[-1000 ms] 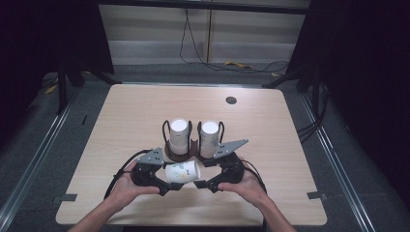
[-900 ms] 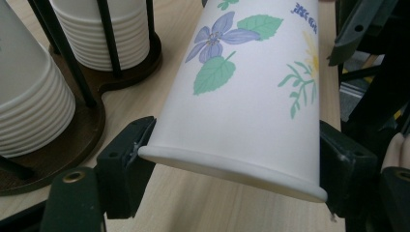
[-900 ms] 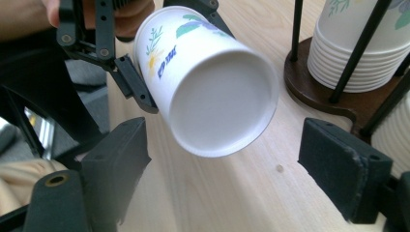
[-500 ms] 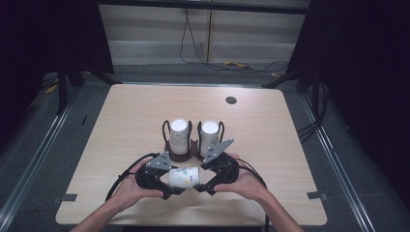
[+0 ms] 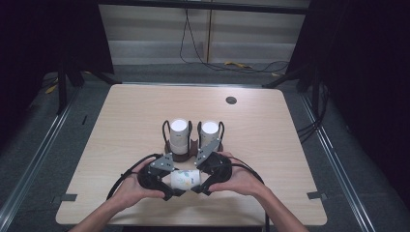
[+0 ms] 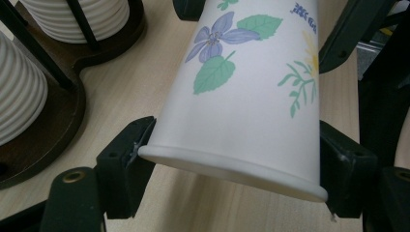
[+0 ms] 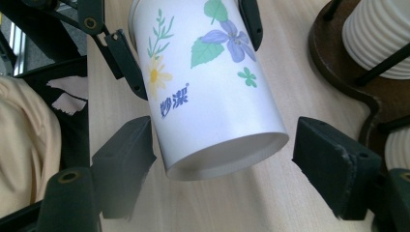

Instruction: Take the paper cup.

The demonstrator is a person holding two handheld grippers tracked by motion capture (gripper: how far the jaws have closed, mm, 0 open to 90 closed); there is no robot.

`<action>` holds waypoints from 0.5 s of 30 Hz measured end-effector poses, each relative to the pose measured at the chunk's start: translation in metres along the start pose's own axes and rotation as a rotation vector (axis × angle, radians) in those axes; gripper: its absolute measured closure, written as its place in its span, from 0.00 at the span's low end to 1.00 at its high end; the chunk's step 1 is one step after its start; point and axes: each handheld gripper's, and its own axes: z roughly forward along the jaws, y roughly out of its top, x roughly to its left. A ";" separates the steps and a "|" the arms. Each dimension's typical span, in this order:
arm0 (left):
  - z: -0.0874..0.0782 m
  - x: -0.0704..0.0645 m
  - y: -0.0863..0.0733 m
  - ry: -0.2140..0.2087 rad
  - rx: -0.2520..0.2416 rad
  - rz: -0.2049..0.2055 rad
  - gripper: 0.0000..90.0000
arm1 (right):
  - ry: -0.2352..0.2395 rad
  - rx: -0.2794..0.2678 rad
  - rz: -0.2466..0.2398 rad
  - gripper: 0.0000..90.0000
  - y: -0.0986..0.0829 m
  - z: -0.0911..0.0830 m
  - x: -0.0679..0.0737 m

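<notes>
At the counter's (image 5: 125, 125) 6 o'clock edge, the left tool (image 5: 170, 182) clamps the floral paper cup (image 5: 185, 179) at its rim; the right tool (image 5: 197, 181) straddles its base, jaws apart. Beyond, at 12 o'clock, stands the cup rack (image 5: 192, 140).

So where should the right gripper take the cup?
On the narrow base end of the cup, which points at the right gripper. Its jaws stand open either side, so close straight in across the base; the left gripper already clamps the rim end.
</notes>
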 end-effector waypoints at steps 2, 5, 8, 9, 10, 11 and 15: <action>0.000 -0.001 0.001 0.015 -0.001 0.012 0.27 | 0.003 0.016 -0.003 0.25 0.000 0.002 0.000; 0.001 -0.003 0.003 0.015 0.000 0.012 0.27 | 0.008 0.023 -0.010 0.26 0.001 0.006 0.000; 0.001 -0.004 0.003 0.011 -0.001 0.015 0.27 | 0.019 0.024 -0.022 0.29 0.003 0.007 0.000; 0.001 -0.004 0.002 0.011 0.009 0.019 0.27 | 0.028 0.025 -0.024 0.30 0.003 0.008 0.001; 0.002 -0.004 0.002 0.015 0.010 0.015 0.27 | 0.032 0.032 -0.028 0.32 0.004 0.008 0.001; 0.002 -0.004 0.001 0.014 0.013 0.021 0.27 | 0.029 0.038 -0.038 0.34 0.004 0.009 0.002; 0.003 -0.004 0.001 0.001 0.026 0.034 0.27 | 0.028 0.067 -0.069 0.36 0.006 0.008 0.005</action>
